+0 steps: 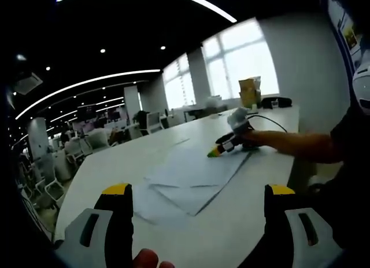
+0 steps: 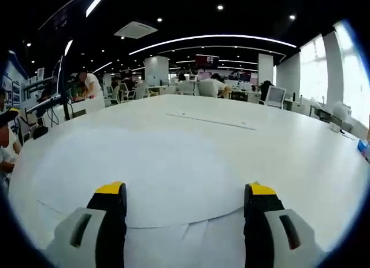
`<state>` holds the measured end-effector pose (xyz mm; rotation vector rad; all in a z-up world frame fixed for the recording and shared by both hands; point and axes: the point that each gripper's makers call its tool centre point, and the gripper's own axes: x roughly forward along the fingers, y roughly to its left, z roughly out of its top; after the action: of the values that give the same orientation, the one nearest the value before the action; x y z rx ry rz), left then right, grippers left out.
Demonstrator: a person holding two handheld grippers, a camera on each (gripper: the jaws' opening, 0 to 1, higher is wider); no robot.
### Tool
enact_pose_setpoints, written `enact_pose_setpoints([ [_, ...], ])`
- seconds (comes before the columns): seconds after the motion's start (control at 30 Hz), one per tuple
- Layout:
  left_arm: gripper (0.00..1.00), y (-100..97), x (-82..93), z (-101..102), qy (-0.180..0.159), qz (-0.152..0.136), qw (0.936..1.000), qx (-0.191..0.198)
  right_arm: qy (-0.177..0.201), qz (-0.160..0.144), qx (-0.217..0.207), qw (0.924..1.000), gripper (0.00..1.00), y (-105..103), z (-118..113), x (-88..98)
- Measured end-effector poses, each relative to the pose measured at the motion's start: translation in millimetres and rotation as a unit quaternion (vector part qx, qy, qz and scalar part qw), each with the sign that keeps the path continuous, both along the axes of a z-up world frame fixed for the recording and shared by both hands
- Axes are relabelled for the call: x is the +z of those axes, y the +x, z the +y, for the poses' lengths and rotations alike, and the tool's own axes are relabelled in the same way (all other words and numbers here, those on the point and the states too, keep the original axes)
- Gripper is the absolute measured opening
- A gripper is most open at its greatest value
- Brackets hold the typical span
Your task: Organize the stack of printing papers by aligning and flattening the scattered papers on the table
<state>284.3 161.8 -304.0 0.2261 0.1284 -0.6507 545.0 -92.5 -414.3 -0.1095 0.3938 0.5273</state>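
Several white printing papers [image 1: 191, 175] lie overlapped and askew on the long white table [image 1: 115, 164]. My left gripper [image 1: 198, 193] is open, held above the near side of the sheets with nothing between its jaws. My right gripper [image 1: 226, 145] comes in from the right on a person's arm and rests low at the far edge of the pile. In the right gripper view, the right gripper [image 2: 185, 190] stands open over a large white sheet [image 2: 173, 164], whose curved edge crosses under the jaws. Neither gripper grips any paper.
A yellow box [image 1: 250, 91] and a dark cable [image 1: 272, 122] sit at the table's far end by the windows. Office chairs [image 1: 49, 181] stand along the left side. People [image 2: 89, 83] work at desks beyond the table [image 2: 289, 146]. A blue item [image 2: 363, 147] lies at its right edge.
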Motion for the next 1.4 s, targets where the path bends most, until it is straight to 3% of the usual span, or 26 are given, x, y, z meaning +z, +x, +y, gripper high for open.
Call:
enact_pose_setpoints([
  [0.53,0.96,-0.4,-1.5,0,0.003,0.001,1.0,0.0,0.0,0.001,0.005,1.0,0.77,-5,4,-3.6],
  [1.17,0.96,-1.2,-2.3,-3,0.005,0.002,1.0,-0.002,0.006,-0.009,0.034,0.9994,0.63,-15,15,-2.0],
  [1.27,0.96,-1.1,-2.7,-4,0.005,0.002,1.0,-0.002,0.006,-0.009,0.033,0.9994,0.64,-15,14,-2.1],
  [1.4,0.96,-0.8,-3.8,-4,0.006,0.003,1.0,-0.002,0.005,-0.009,0.012,0.9999,0.74,-10,7,-3.1],
])
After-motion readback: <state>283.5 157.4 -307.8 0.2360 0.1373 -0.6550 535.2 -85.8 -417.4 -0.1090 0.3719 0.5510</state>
